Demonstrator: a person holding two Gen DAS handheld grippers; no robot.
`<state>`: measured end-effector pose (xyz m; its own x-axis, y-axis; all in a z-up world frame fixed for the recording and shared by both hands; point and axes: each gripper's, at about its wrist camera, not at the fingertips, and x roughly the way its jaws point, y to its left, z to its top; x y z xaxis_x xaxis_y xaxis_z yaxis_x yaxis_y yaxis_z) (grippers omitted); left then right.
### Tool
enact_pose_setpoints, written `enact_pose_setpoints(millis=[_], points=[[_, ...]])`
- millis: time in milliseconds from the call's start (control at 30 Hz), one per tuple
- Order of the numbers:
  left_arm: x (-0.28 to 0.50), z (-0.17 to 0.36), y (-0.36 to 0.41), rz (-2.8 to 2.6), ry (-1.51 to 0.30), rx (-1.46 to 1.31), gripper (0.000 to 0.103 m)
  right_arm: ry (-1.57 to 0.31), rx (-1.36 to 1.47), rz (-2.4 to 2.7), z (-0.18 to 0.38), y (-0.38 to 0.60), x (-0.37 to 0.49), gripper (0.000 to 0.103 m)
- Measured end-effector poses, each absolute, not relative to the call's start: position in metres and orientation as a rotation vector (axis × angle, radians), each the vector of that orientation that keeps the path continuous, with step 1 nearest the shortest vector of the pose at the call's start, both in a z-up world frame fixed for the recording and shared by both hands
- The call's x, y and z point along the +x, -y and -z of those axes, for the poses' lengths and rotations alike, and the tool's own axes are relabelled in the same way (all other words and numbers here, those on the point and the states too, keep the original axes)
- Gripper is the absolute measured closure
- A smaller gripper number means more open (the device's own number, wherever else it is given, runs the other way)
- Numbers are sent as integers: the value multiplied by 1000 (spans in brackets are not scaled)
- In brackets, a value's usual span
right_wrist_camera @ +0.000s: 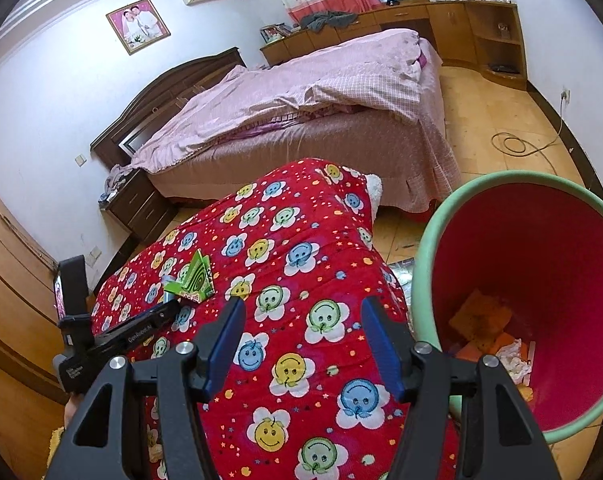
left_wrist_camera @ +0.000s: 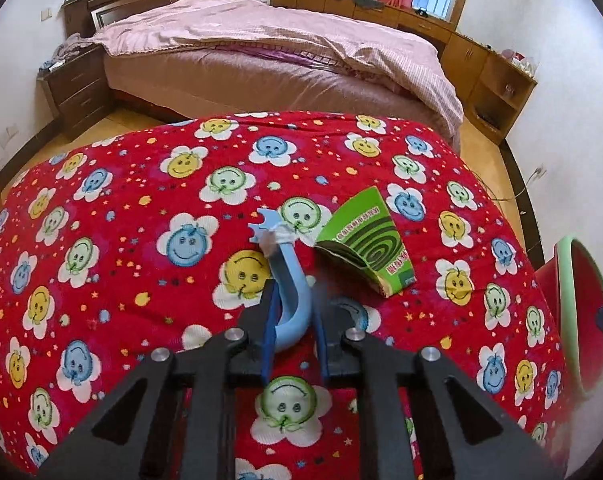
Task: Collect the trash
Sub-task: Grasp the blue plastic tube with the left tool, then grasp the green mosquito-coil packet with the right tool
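With scraps already lying in the red, green-rimmed plastic bin [right_wrist_camera: 557, 264], the left tongs [left_wrist_camera: 295, 316] pinch a curved pale-blue plastic piece [left_wrist_camera: 289, 280] above the flowered red table [left_wrist_camera: 141, 200], the green cardboard box [left_wrist_camera: 365, 244] is still uncollected, and the right tongs [right_wrist_camera: 303, 340] gape empty.

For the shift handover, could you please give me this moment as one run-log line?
left gripper: shut on blue plastic piece | right gripper: open, empty | green box: on red quilt | bin: holds scraps
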<state>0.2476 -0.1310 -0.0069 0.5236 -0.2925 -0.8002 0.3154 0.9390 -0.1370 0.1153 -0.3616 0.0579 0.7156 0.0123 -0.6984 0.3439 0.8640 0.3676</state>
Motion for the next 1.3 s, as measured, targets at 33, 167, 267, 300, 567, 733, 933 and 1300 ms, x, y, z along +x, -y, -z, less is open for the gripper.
enact_pose_setpoints(millis=[33,167,267,300,567,733,933,1300], points=[[247,6,129,363,-951,24,87,-761,502,189,-58,360,117,40],[239,-4,110,364,-939,-40,87,-773,488,171,-57,352,126,40],[234,-9,90,341,-925,-114,87,-785,471,150,-56,343,134,40],[233,-10,84,333,-920,-130,87,-789,465,140,-56,339,138,40],[228,-12,41,240,-854,-218,87,-822,422,71,-46,309,171,40],[230,-7,33,228,-845,-229,87,-864,377,33,-32,287,193,39],[229,-3,21,224,-848,-270,87,-906,327,5,-13,268,219,31],[232,4,11,203,-861,-307,87,-922,198,5,7,243,262,27]])
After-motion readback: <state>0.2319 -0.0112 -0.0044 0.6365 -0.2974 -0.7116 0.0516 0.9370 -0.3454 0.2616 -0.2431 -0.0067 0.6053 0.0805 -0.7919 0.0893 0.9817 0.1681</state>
